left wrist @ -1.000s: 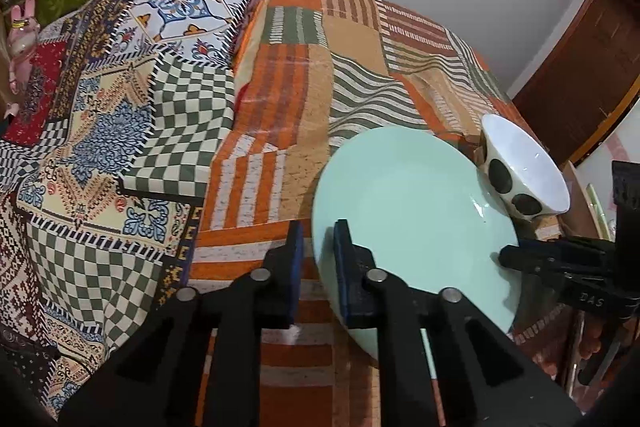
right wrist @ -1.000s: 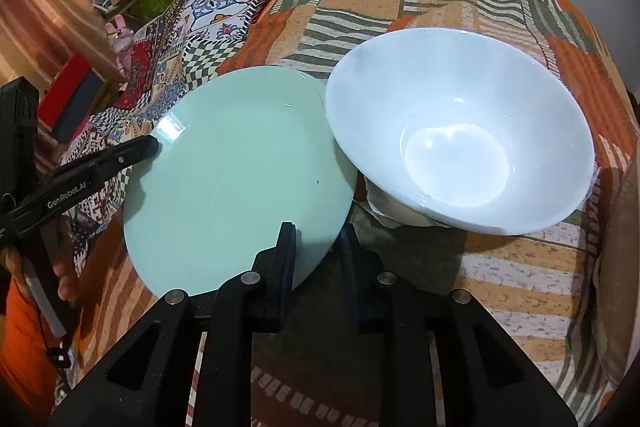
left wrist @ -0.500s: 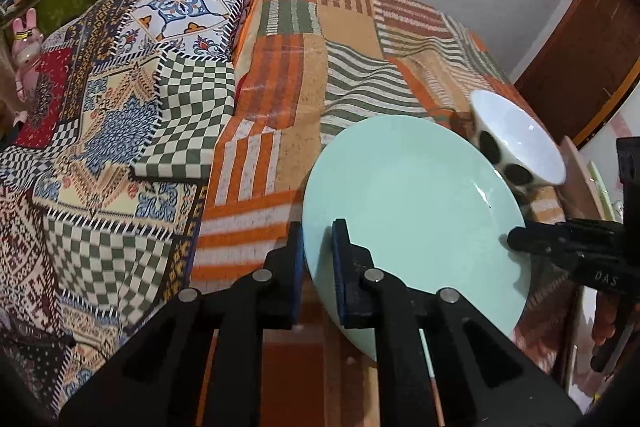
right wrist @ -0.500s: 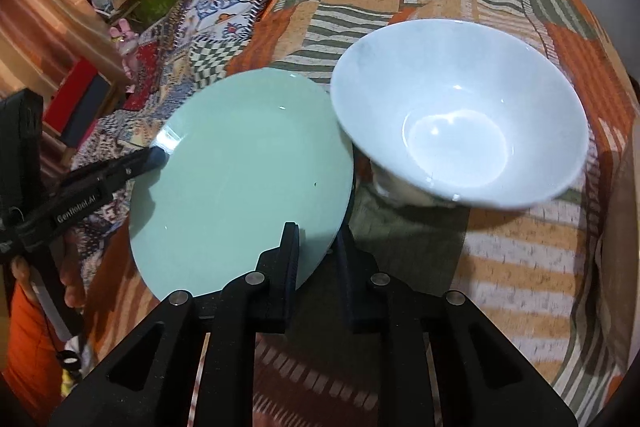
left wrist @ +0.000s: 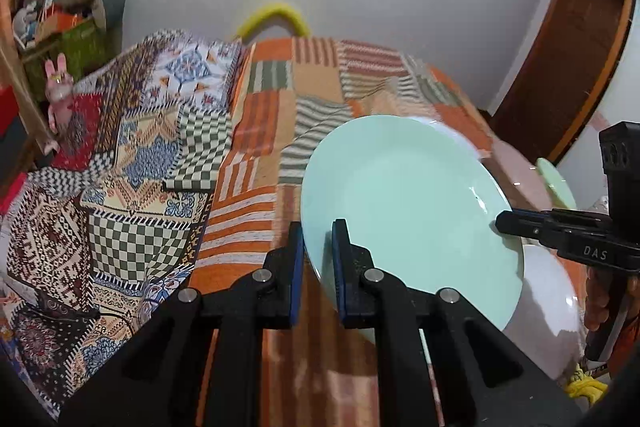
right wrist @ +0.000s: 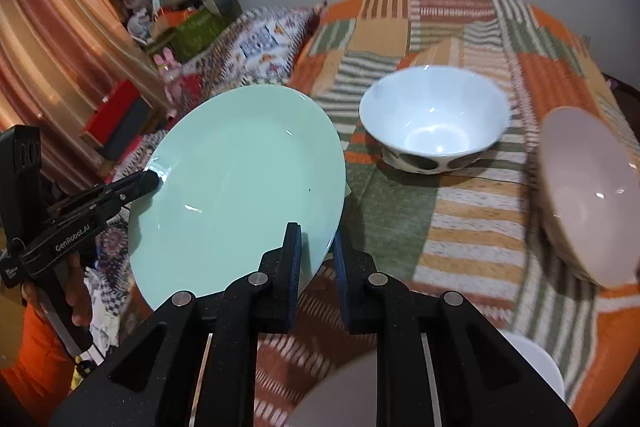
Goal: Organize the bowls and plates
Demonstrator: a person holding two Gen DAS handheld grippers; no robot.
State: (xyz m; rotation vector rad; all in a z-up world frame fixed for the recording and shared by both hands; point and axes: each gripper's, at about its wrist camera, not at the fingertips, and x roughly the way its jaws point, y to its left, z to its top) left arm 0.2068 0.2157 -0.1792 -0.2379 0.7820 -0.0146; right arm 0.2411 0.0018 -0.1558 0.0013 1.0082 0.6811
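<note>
Both grippers, left gripper [left wrist: 317, 259] and right gripper [right wrist: 316, 261], were clamped on opposite rims of the green plate [right wrist: 240, 187], steadying it aloft, white bowl [right wrist: 434, 119] beyond the right fingers.

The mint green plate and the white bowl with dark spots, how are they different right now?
The mint green plate is flat and shallow; the white bowl is deep, with dark spots on its outside. The plate is held off the patchwork cloth, its rim between the fingers of both the left gripper and the right gripper; the bowl sits upright on the cloth, untouched. The plate is tilted; the bowl is level. Both are glossy and empty.
</note>
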